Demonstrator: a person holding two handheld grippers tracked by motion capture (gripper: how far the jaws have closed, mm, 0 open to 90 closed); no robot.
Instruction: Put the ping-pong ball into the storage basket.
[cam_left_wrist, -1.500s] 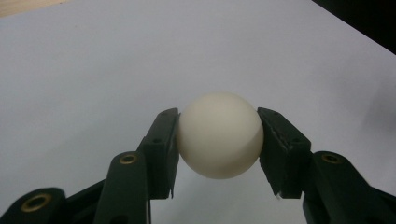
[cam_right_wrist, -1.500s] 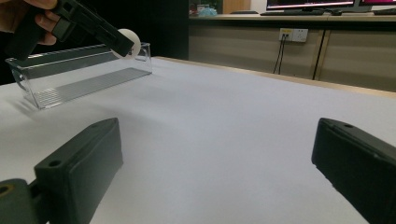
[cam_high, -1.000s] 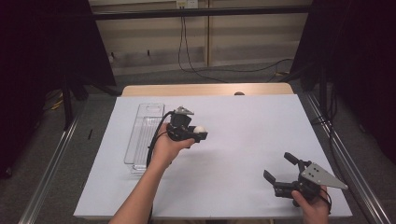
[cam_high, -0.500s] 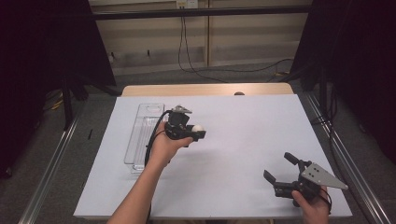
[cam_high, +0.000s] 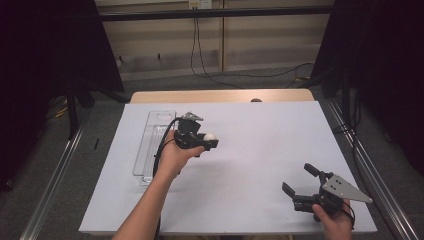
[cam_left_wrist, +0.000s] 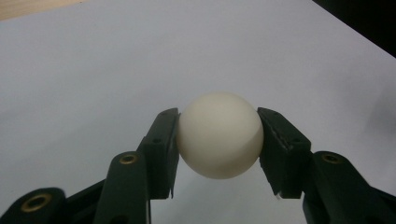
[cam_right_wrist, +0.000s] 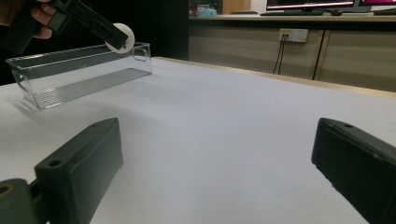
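A white ball (cam_left_wrist: 219, 134) is clamped between the two black jaws of my left gripper (cam_left_wrist: 218, 140), which is shut on it. In the high view that gripper (cam_high: 209, 140) hangs above the white table, just right of a clear plastic bin (cam_high: 152, 142), with the ball (cam_high: 209, 136) at its tip. The right gripper view shows the ball (cam_right_wrist: 122, 37) held up in front of the bin (cam_right_wrist: 79, 74). My right gripper (cam_high: 298, 181) rests low near the table's front right, its jaws wide open with nothing between them (cam_right_wrist: 215, 154).
The table is covered by a white sheet (cam_high: 260, 145), with a wooden edge (cam_high: 220, 96) at the far side. Metal rails run along both sides of the table. Cables hang on the back wall.
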